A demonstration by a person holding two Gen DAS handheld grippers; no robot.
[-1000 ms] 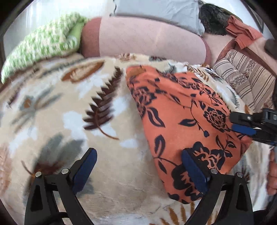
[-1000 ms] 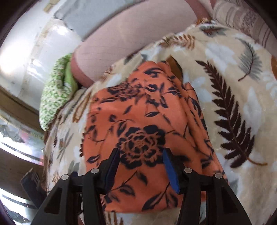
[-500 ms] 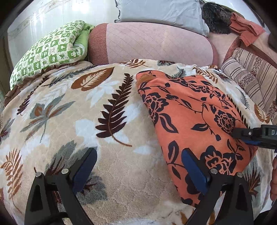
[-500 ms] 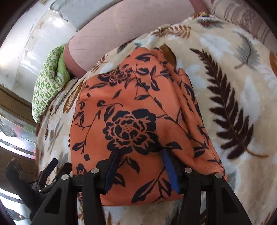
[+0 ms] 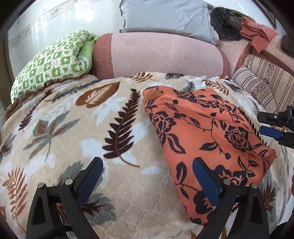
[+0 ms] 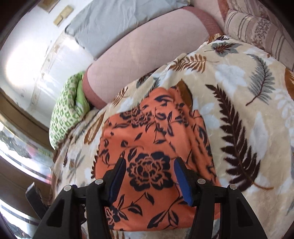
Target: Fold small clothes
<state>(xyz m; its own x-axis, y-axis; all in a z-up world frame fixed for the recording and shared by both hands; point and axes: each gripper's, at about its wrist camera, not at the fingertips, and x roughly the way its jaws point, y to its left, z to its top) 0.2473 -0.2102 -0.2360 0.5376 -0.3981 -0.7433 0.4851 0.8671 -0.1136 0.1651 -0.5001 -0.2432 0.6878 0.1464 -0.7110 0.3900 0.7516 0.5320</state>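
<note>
An orange garment with dark flowers (image 5: 207, 136) lies folded in a rough rectangle on the leaf-print blanket (image 5: 77, 132). My left gripper (image 5: 147, 176) hovers over its near left edge, open wide; one finger (image 5: 205, 182) is over the cloth, the other over bare blanket. In the left wrist view my right gripper (image 5: 272, 128) shows at the right edge, just beyond the garment's right side. In the right wrist view that right gripper (image 6: 149, 174) is open above the orange garment (image 6: 152, 139), with a printed flower showing flat between its fingers and nothing pinched.
A pink bolster (image 5: 161, 55) runs along the back of the blanket, with a grey pillow (image 5: 165, 16) behind it. A green checked cushion (image 5: 51, 60) lies at the back left, striped cushions (image 5: 266, 82) at the right. An orange cloth (image 5: 257, 33) lies far right.
Both views have drawn back from the garment, so more of the blanket and pillows shows. The garment lies as before. Both grippers' jaws keep the same spread.
</note>
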